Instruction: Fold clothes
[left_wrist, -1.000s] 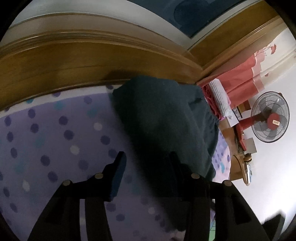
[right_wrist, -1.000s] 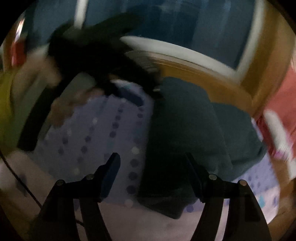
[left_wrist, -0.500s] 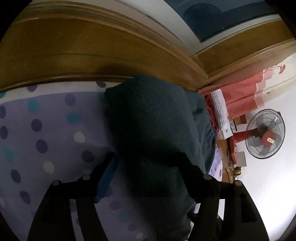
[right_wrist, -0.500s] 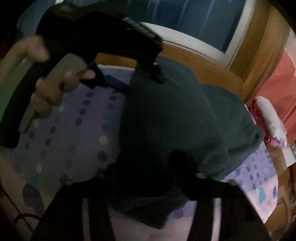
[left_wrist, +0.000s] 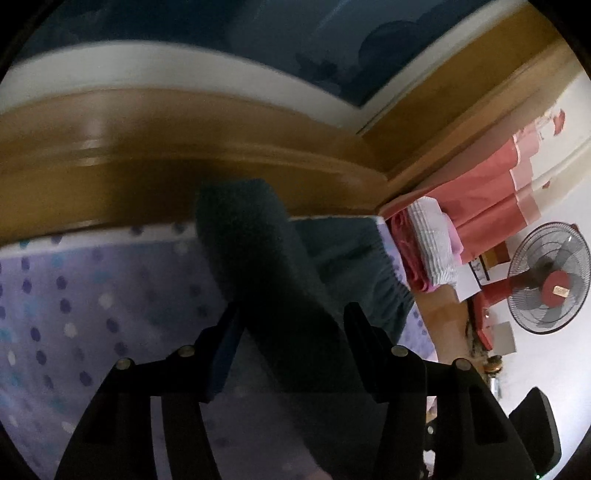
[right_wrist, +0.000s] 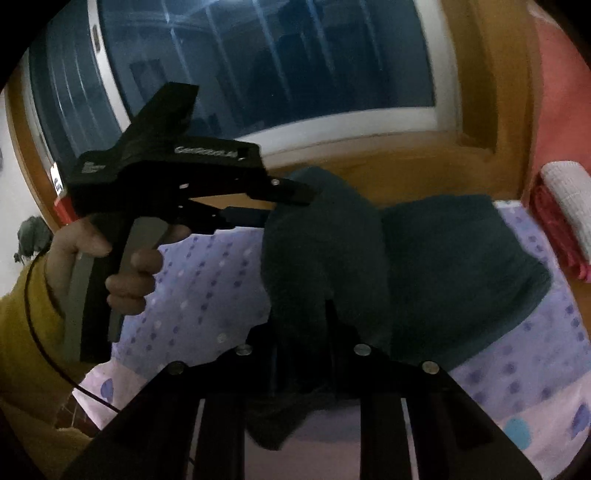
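Teal garment (right_wrist: 325, 254) lifts mid-fold, both grippers closing: right gripper (right_wrist: 301, 332) clamped on it, left gripper (left_wrist: 291, 325) straddling cloth; next, carry it across the bedsheet (right_wrist: 207, 280).

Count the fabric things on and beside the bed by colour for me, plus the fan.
Dark teal garment: 1
Purple dotted bedsheet: 1
Pink folded cloth: 1
White striped folded cloth: 1
Red curtain: 1
Red fan: 1
Total: 6
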